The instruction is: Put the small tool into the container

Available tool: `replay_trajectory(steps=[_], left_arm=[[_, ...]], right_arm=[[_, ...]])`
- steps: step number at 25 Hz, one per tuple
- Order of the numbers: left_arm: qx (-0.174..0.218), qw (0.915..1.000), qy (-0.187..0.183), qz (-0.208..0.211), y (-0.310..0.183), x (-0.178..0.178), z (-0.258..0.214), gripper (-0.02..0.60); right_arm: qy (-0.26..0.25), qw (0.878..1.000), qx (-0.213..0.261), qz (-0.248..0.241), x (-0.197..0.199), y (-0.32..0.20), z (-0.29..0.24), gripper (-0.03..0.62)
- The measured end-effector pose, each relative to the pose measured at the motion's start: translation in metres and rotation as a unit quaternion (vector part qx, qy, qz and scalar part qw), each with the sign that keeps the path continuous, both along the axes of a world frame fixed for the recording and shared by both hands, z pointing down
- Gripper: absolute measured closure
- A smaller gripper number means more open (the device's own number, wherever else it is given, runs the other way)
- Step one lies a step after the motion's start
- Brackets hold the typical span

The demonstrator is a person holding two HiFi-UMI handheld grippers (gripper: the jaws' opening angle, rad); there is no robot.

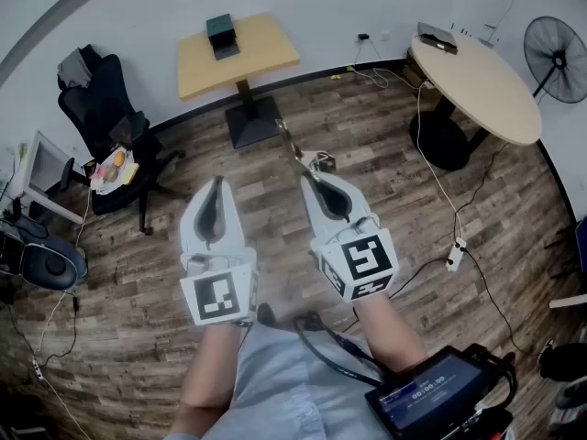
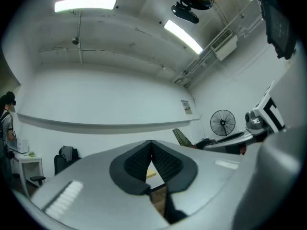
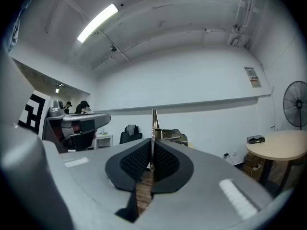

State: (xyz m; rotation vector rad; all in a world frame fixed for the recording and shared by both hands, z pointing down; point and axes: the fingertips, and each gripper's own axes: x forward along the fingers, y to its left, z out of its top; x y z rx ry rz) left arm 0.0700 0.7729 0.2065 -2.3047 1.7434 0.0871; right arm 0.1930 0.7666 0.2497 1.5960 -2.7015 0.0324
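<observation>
My right gripper [image 1: 312, 181] is shut on a small thin metal tool [image 1: 296, 150] that sticks out forward past the fingertips, above the wood floor. In the right gripper view the tool's blade [image 3: 154, 122] stands upright between the pressed pads of the right gripper [image 3: 151, 147], with a side piece branching to the right. My left gripper [image 1: 216, 185] hangs beside it to the left, level with it; in its own view the left gripper [image 2: 151, 145] has its tips touching and nothing between them. A dark box-like container [image 1: 221, 35] sits on the square wooden table [image 1: 252, 58] straight ahead.
A round table [image 1: 477, 85] and a standing fan [image 1: 557, 58] are at the far right. A black office chair [image 1: 105, 122] stands at the left. Cables [image 1: 454, 246] run over the floor to the right. A device with a screen [image 1: 431, 394] hangs at the person's waist.
</observation>
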Motion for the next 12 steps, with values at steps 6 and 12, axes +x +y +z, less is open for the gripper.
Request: replay_trajectory(steps=[6, 12], left_arm=[[0.002, 0.9999, 0.016, -0.003, 0.006, 0.004, 0.002, 0.571], [-0.009, 0.9997, 0.021, -0.013, 0.015, 0.001, 0.012, 0.571]], right_arm=[[0.001, 1.000, 0.003, -0.003, 0.005, 0.004, 0.005, 0.589], [-0.019, 1.000, -0.003, 0.000, 0.015, 0.010, 0.008, 0.589]])
